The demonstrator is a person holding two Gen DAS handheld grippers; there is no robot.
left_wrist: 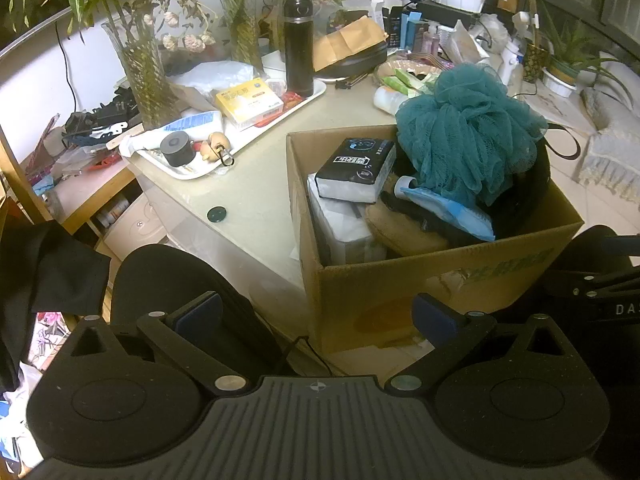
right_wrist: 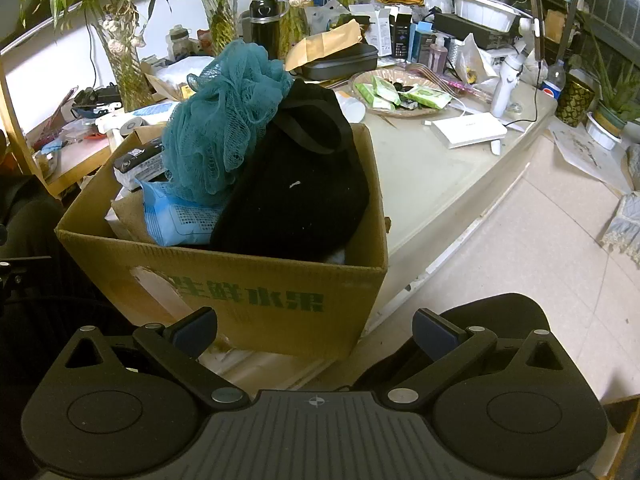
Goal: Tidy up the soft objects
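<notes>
A brown cardboard box [left_wrist: 400,292] [right_wrist: 240,280] stands at the table's near edge, full of soft things. A teal mesh bath sponge [left_wrist: 468,128] [right_wrist: 224,120] lies on top, beside a black cloth bag [right_wrist: 296,184] [left_wrist: 524,200]. Also inside are a black tissue pack [left_wrist: 356,172] [right_wrist: 138,160], a blue wipes pack [left_wrist: 452,208] [right_wrist: 176,220] and a white pack [left_wrist: 344,228]. My left gripper [left_wrist: 318,316] hangs open, empty, in front of the box. My right gripper [right_wrist: 316,326] is open and empty too, just before the box's front wall.
A white tray [left_wrist: 256,136] with a yellow box [left_wrist: 250,100], a tube and a black flask [left_wrist: 298,48] sits behind the box. Glass vases with plants [left_wrist: 146,64] line the back. A plate of green wipes packs [right_wrist: 396,94] and a white flat device [right_wrist: 468,130] lie on the right.
</notes>
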